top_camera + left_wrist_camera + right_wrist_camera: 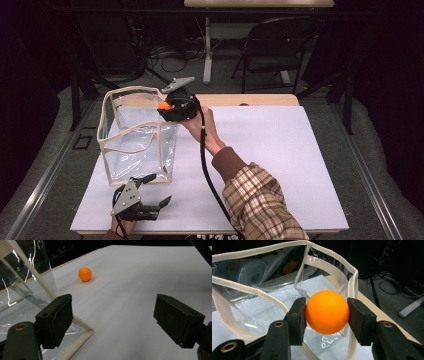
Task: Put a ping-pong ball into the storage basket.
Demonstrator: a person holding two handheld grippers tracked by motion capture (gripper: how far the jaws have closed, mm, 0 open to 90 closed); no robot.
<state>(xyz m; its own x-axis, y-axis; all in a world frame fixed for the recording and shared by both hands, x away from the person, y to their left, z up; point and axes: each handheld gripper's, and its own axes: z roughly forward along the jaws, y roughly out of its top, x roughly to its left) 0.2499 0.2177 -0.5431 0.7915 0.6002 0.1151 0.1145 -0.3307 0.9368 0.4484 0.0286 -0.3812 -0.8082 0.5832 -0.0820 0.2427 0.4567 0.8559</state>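
A clear plastic bag (131, 134) with beige trim stands open on the left part of the white table (280, 150). My right gripper (165, 108) hovers at the bag's far right rim, shut on an orange ball (162, 106). In the right gripper view the ball (327, 311) sits squeezed between both pads, with the bag's open mouth (262, 277) just beyond it. My left gripper (159, 189) rests low at the table's front left, open and holding nothing, beside the bag's near corner (82, 326). A second orange ball (85, 274) lies on the table ahead of the left gripper.
A black cable (204, 155) trails from the right gripper along the plaid-sleeved forearm (260, 200). Behind the table stand a folding chair (272, 47) and another table's leg (207, 50). The table's right half is bare white surface.
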